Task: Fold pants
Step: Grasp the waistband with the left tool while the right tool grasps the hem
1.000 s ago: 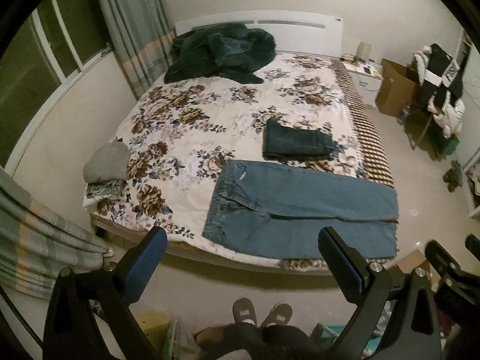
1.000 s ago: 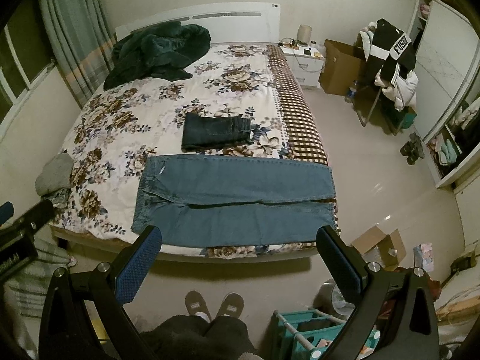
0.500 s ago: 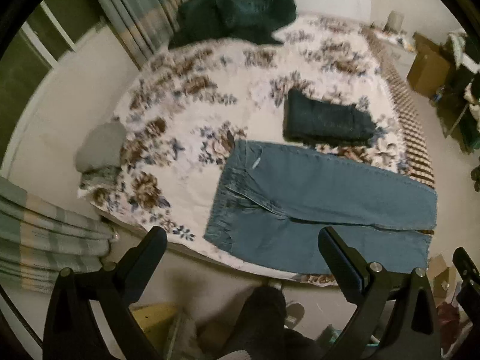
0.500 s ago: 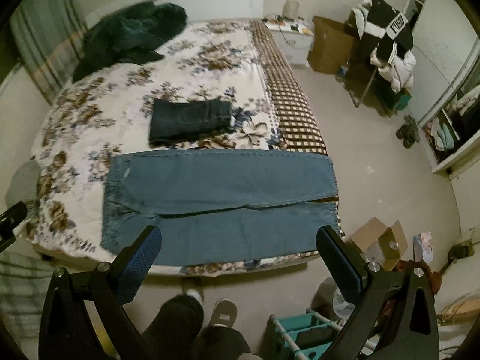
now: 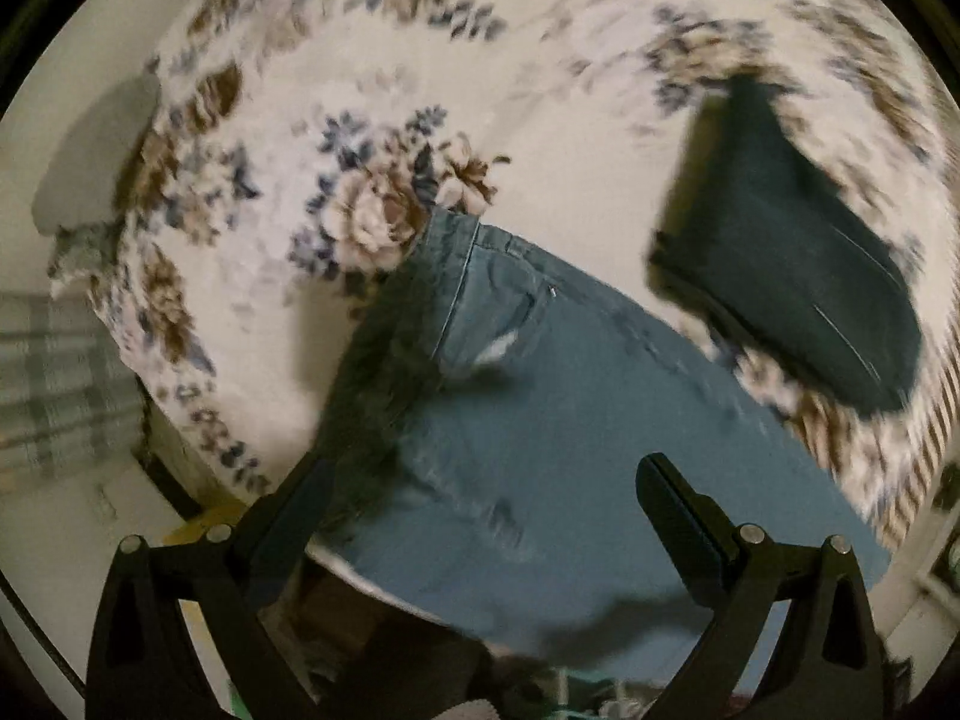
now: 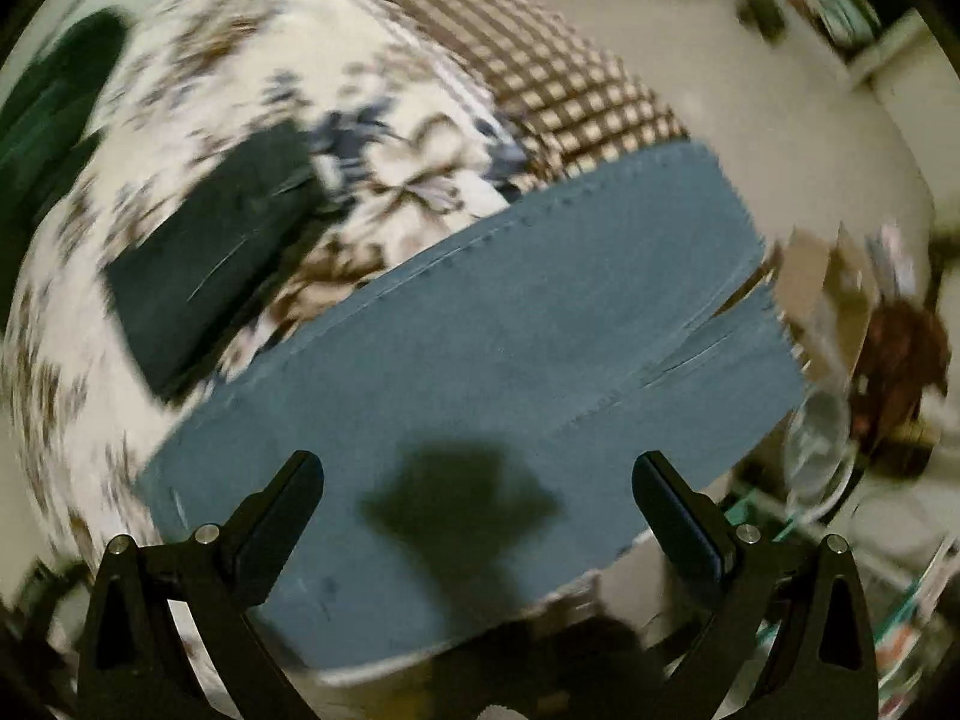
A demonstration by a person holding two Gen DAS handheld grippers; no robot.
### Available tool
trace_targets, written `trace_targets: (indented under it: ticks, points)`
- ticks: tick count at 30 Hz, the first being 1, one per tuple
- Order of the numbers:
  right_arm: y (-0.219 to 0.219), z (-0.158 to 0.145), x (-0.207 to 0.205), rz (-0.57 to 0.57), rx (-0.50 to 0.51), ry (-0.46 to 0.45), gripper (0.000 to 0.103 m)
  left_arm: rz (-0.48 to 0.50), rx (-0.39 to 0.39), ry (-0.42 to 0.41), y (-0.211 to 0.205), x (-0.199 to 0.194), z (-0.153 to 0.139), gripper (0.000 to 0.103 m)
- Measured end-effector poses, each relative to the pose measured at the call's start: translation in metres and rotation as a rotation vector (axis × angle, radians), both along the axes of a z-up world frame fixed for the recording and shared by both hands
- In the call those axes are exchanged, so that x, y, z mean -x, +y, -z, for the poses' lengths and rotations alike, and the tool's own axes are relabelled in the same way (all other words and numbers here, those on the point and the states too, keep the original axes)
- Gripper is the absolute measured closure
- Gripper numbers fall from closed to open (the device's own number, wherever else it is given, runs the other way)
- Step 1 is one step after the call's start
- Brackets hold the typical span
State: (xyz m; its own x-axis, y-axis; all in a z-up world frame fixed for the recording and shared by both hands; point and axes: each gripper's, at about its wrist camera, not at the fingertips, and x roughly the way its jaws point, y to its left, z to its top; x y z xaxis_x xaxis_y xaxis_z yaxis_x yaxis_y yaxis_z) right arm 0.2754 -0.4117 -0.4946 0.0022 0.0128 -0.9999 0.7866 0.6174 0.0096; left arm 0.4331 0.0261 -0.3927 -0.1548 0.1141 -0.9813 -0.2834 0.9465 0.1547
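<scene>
Light blue jeans [image 5: 576, 420] lie flat along the near edge of the floral bed [image 5: 312, 138], waistband to the left. In the right wrist view the jeans [image 6: 510, 324] show their leg ends at the right, over the bed edge. My left gripper [image 5: 483, 498] is open and empty, low above the waist and seat area. My right gripper [image 6: 477, 495] is open and empty, low above the legs; its shadow falls on the denim. Both views are motion-blurred.
A folded dark pair of jeans [image 5: 792, 276] lies on the bed just behind the blue ones, also in the right wrist view [image 6: 222, 252]. A grey garment [image 5: 90, 162] sits at the left bed edge. Boxes and clutter [image 6: 852, 324] stand on the floor to the right.
Both grippers have dropped and moved forward from a standing view of the room to close above the blue jeans. The jeans have not moved.
</scene>
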Motion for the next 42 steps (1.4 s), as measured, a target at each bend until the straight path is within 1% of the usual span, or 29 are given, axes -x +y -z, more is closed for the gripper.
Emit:
trace_targets:
  ticks: [2,4,6,8,9,10,13,15,16,17,18,19,20,21,22,23,24,25,30,32,35,36,37,38,41,42]
  points:
    - [-0.026,0.041,-0.017,0.076,-0.028,0.027,0.0,-0.043,0.003,0.047,0.004,-0.026,0.036,0.0]
    - [-0.049,0.076,-0.023,0.14,-0.04,0.06,0.0,-0.082,0.004,0.091,0.006,-0.045,0.071,0.0]
    - [-0.068,0.106,-0.027,0.2,-0.047,0.09,0.0,-0.114,0.015,0.13,0.009,-0.062,0.099,0.0]
    - [-0.089,0.134,-0.027,0.249,-0.053,0.119,0.0,-0.171,0.034,0.164,0.014,-0.071,0.125,0.0]
    - [-0.101,0.15,-0.03,0.279,-0.056,0.13,0.0,-0.199,0.04,0.177,0.017,-0.075,0.135,0.0]
    - [-0.108,0.159,-0.027,0.301,-0.06,0.141,0.0,-0.224,0.051,0.18,0.02,-0.077,0.141,0.0]
    - [-0.134,0.192,-0.029,0.381,-0.071,0.152,0.0,-0.273,0.048,0.167,0.026,-0.081,0.151,0.0]
    - [-0.146,0.21,-0.03,0.422,-0.079,0.158,0.0,-0.288,0.04,0.145,0.029,-0.08,0.149,0.011]
    - [-0.15,0.216,-0.03,0.436,-0.087,0.155,0.0,-0.295,0.03,0.12,0.031,-0.079,0.146,0.024]
    - [-0.153,0.223,-0.031,0.449,-0.096,0.155,0.001,-0.297,0.036,0.094,0.031,-0.077,0.142,0.04]
    - [-0.156,0.229,-0.031,0.461,-0.106,0.15,0.006,-0.291,0.049,0.056,0.03,-0.076,0.134,0.05]
    - [-0.158,0.234,-0.032,0.47,-0.118,0.138,0.014,-0.278,0.061,0.024,0.029,-0.075,0.129,0.066]
    - [-0.16,0.236,-0.032,0.47,-0.118,0.132,0.02,-0.263,0.064,0.003,0.026,-0.074,0.123,0.074]
    - [-0.16,0.236,-0.033,0.464,-0.112,0.127,0.034,-0.25,0.068,-0.019,0.024,-0.073,0.116,0.08]
    - [-0.159,0.235,-0.035,0.448,-0.102,0.116,0.053,-0.232,0.066,-0.044,0.02,-0.07,0.106,0.081]
    - [-0.158,0.232,-0.036,0.434,-0.089,0.108,0.064,-0.224,0.069,-0.061,0.018,-0.067,0.099,0.084]
    - [-0.157,0.23,-0.04,0.423,-0.09,0.09,0.081,-0.219,0.072,-0.077,0.017,-0.064,0.091,0.084]
    - [-0.155,0.228,-0.043,0.412,-0.099,0.078,0.095,-0.217,0.081,-0.104,0.016,-0.059,0.078,0.085]
    - [-0.152,0.198,-0.057,0.367,-0.098,-0.003,0.098,-0.223,0.118,-0.201,0.02,-0.03,0.023,0.087]
    - [-0.148,0.184,-0.054,0.353,-0.106,-0.048,0.098,-0.236,0.146,-0.244,0.03,-0.008,-0.004,0.087]
    - [-0.137,0.156,-0.047,0.317,-0.101,-0.119,0.098,-0.242,0.163,-0.311,0.046,0.025,-0.026,0.088]
    - [-0.136,0.147,-0.042,0.302,-0.098,-0.151,0.098,-0.248,0.175,-0.333,0.053,0.036,-0.031,0.088]
    - [-0.134,0.136,-0.034,0.285,-0.094,-0.192,0.099,-0.251,0.185,-0.348,0.062,0.04,-0.025,0.088]
    - [-0.134,0.126,-0.025,0.27,-0.094,-0.236,0.099,-0.249,0.195,-0.371,0.066,0.049,-0.033,0.088]
    - [-0.129,0.079,0.012,0.219,-0.102,-0.376,0.099,-0.244,0.213,-0.442,0.077,0.078,-0.048,0.088]
    - [-0.123,0.067,0.026,0.204,-0.104,-0.422,0.099,-0.243,0.214,-0.466,0.083,0.094,-0.052,0.088]
